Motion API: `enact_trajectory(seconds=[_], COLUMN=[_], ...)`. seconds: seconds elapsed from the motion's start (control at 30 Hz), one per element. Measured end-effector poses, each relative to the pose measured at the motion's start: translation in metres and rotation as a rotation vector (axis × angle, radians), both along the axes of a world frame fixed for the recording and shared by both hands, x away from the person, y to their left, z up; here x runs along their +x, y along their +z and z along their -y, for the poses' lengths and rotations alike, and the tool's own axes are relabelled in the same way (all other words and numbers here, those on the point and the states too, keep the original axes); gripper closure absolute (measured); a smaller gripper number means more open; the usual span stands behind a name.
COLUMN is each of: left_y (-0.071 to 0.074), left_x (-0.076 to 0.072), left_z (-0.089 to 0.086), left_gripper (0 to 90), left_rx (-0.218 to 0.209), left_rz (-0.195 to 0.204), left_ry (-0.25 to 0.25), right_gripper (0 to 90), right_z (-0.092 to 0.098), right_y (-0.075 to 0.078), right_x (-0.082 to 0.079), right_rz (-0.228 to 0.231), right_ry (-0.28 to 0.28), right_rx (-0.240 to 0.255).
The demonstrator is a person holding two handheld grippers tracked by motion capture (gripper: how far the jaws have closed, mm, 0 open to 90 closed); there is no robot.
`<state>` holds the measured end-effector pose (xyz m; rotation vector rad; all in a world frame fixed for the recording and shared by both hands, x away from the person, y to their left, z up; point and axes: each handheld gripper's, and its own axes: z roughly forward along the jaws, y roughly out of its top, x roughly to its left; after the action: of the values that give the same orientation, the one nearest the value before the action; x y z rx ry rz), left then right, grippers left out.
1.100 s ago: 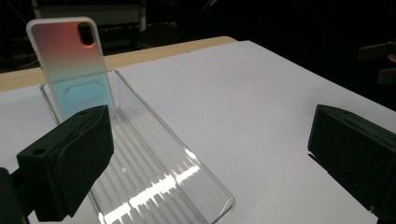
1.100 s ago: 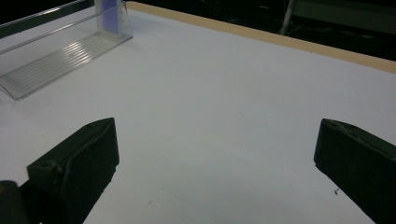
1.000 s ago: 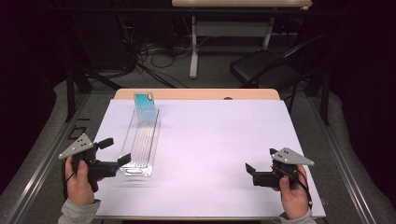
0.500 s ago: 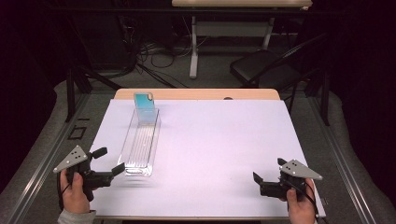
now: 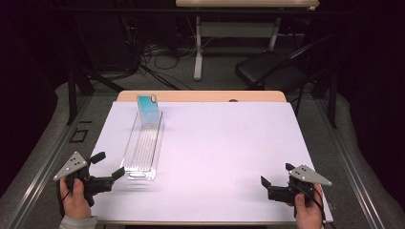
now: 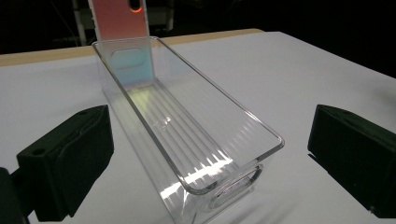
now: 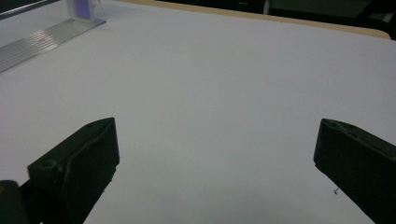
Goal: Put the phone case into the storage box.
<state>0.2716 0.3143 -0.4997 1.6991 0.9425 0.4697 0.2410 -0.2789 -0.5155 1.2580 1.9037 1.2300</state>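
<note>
Two wide-open tools: left tool point(image 5: 106, 168) beside ribbed clear plastic bin point(image 5: 143, 148), right tool point(image 5: 277, 177) over smooth white tabletop point(image 5: 224, 143)

clear ribbed bin point(image 5: 143, 148), iridescent teal card point(image 5: 147, 106), white table cover point(image 5: 229, 152)

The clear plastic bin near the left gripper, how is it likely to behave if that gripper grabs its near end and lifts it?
The clear plastic bin looks thin-walled and empty apart from a phone case leaning at its far end, so probably light. Its glossy walls may slip between the pads of the left gripper. Long and narrow, it would likely droop at the far end, and the case could slide.
</note>
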Motion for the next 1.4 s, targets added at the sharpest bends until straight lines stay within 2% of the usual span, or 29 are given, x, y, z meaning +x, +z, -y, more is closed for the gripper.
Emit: enact_trajectory(seconds=[0.33, 0.53, 0.73, 1.2, 1.4], left_y=[-0.006, -0.010, -0.012, -0.018, -0.019], left_x=[-0.001, 0.001, 0.002, 0.004, 0.005], left_z=[-0.011, -0.015, -0.017, -0.020, -0.020], left_gripper=[0.4, 0.4, 0.4, 0.4, 0.4], left_rx=[-0.027, -0.028, -0.031, -0.036, -0.038], left_rz=[0.008, 0.000, -0.008, -0.019, -0.023], left_ry=[0.019, 0.032, 0.037, 0.047, 0.048], right_gripper=[0.0, 0.1, 0.1, 0.3, 0.3], right_z=[0.000, -0.002, -0.003, -0.001, -0.001], right_y=[-0.012, -0.019, -0.021, -0.028, -0.030], right_x=[0.003, 0.003, 0.003, 0.005, 0.007], right_rz=[-0.003, -0.029, -0.023, -0.050, -0.046], right_ry=[-0.007, -0.003, 0.000, -0.004, -0.004], right_rx=[0.004, -0.004, -0.011, -0.019, -0.019])
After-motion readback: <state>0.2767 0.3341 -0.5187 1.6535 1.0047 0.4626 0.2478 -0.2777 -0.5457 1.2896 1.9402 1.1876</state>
